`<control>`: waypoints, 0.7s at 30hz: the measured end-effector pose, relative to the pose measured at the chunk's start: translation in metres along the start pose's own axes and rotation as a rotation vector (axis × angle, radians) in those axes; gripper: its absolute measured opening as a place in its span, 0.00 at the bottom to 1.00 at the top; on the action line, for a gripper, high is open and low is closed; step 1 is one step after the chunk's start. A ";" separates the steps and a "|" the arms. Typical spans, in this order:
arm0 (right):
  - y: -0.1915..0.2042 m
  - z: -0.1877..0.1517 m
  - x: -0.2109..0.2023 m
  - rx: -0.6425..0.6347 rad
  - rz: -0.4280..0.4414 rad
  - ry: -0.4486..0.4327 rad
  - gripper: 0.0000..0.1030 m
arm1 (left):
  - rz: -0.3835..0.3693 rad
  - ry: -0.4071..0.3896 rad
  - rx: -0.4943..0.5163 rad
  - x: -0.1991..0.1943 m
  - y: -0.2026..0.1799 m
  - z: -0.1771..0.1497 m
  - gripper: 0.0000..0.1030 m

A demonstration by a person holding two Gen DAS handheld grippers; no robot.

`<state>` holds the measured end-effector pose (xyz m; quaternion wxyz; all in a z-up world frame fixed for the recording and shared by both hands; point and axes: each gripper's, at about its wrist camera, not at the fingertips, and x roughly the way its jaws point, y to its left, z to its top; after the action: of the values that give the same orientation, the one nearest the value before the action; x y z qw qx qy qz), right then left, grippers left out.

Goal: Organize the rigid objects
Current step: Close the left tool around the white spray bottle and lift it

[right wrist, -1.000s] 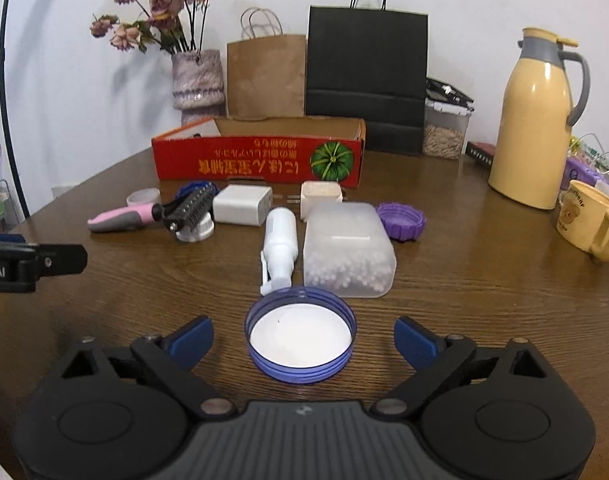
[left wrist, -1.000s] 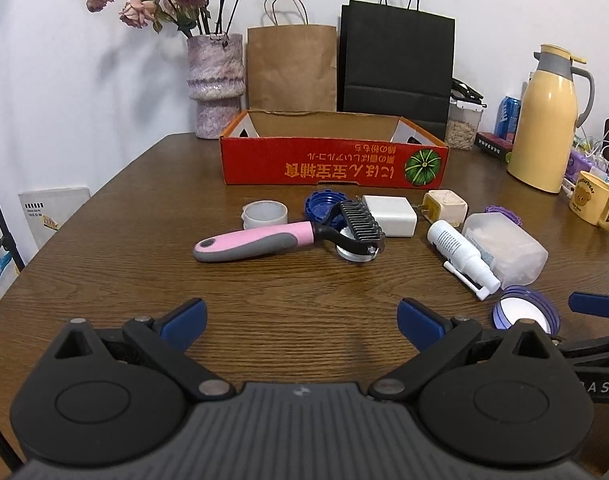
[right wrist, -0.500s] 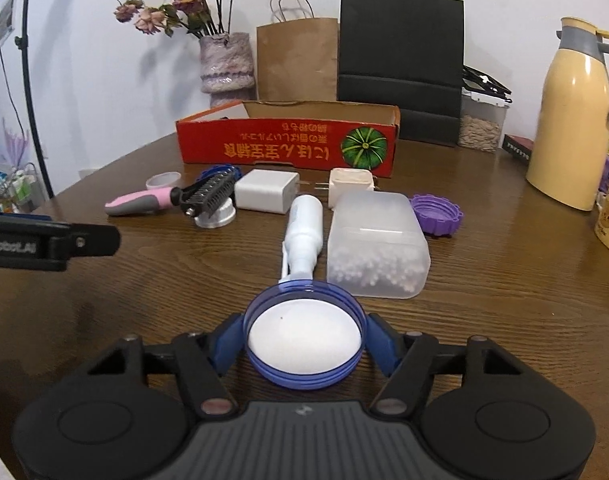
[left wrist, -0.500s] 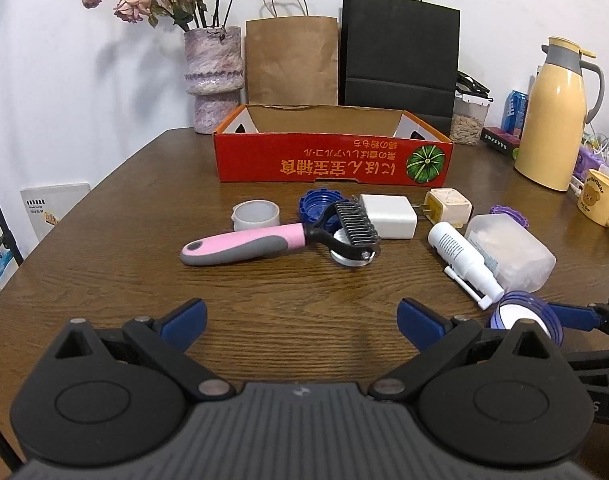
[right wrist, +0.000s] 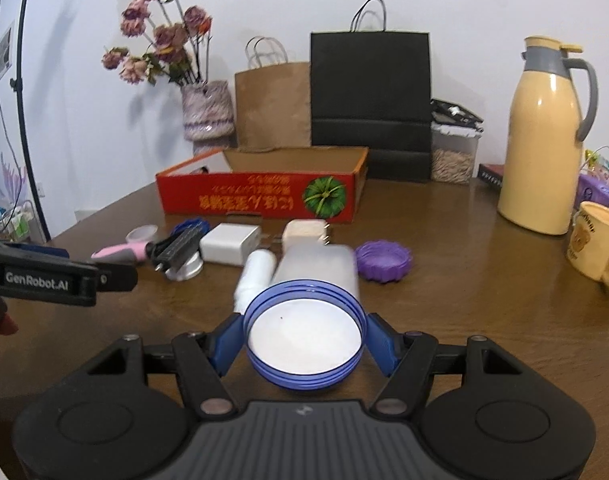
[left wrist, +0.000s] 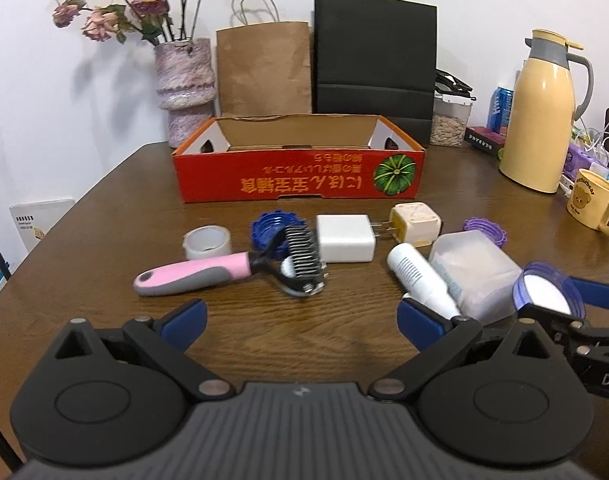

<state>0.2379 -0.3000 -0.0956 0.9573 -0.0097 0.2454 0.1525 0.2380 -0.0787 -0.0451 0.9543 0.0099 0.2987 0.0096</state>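
Across the wooden table: red cardboard box at the back, open side up, long axis running left to right. In front of it, well apart from the box, a row of small things: pink-handled pet comb lying flat, long axis left to right, handle pointing left, toothed head right, resting over a blue cap; white charger just beside it. Right gripper clenched on the blue jar lid, pads against its rim either side, hollow white face upward, lifted above the table in front of the frosted container. Left gripper spread wide, holding nothing, low over bare wood near the comb.
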 end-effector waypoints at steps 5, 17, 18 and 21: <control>-0.021 0.008 0.000 -0.002 -0.024 -0.024 0.63 | 0.003 0.006 0.018 0.013 -0.020 0.007 1.00; -0.057 0.029 0.015 -0.042 -0.057 -0.042 0.63 | 0.025 0.043 0.011 0.048 -0.050 0.019 1.00; -0.058 0.030 0.017 -0.044 -0.056 -0.041 0.63 | 0.026 0.045 0.010 0.051 -0.051 0.019 1.00; -0.062 0.031 0.024 -0.044 -0.053 -0.034 0.63 | 0.038 0.054 0.007 0.060 -0.055 0.020 1.00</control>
<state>0.2905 -0.3494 -0.0834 0.9646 -0.0346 0.2252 0.1328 0.2996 -0.1327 -0.0642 0.9454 0.0189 0.3241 0.0268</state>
